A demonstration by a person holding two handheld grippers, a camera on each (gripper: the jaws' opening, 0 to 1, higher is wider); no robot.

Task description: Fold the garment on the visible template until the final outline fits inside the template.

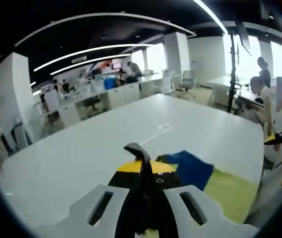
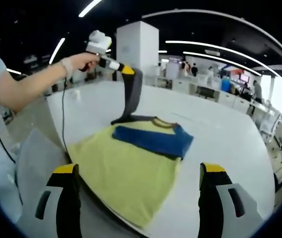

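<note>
In the right gripper view, the right gripper (image 2: 137, 198) stands wide open, its black, yellow-tipped jaws apart and empty, with the near hem of the yellow cotton T-shirt (image 2: 126, 173) lying between them on the white table (image 2: 230, 134). A blue sleeve (image 2: 153, 139) is folded across the shirt's chest (the collar lies at the far end). Beyond it, the left gripper (image 2: 123, 119) — held in a person's hand (image 2: 79, 62) — is pinched narrow at the shirt's far left edge; whether it grips cloth I cannot tell.
</note>
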